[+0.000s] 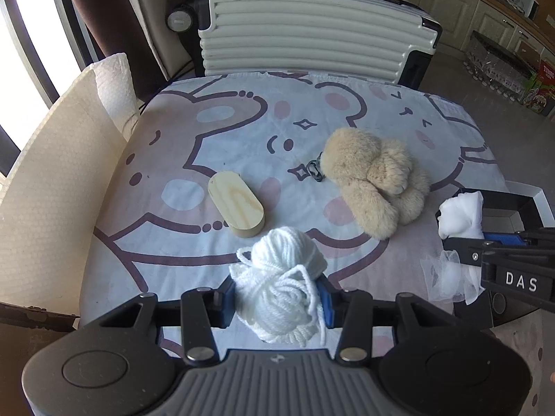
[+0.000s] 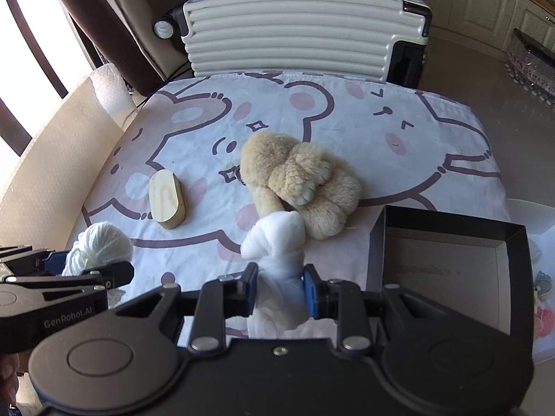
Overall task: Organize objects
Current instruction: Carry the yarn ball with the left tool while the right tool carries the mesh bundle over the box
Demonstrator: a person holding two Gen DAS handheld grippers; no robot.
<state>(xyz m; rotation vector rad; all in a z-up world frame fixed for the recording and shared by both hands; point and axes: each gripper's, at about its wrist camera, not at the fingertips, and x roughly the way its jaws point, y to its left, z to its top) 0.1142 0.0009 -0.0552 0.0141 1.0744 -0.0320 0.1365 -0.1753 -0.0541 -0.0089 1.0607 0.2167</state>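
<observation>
- Left claw (image 1: 277, 294) clamped on white yarn ball (image 1: 282, 277), near table edge.
- Right claw (image 2: 279, 284) clamped on what looks like white gauze bundle (image 2: 277, 242), left of black box (image 2: 447, 228).
- Plush toy (image 1: 374, 176) lies farther off.

My left hand-held gripper (image 1: 277, 300) is matte black with blue finger pads (image 1: 326, 303), silver pivot screws and a ribbed grey grip. My right hand-held gripper (image 2: 279, 293) matches it; white lettering reads "DAS" and "GenRobot.AI" on their sides.

White yarn ball (image 1: 284, 284) and white mesh cloth (image 2: 277, 260) held up; plush (image 1: 374, 180), oval wooden block (image 1: 237, 208) lie flat.
</observation>
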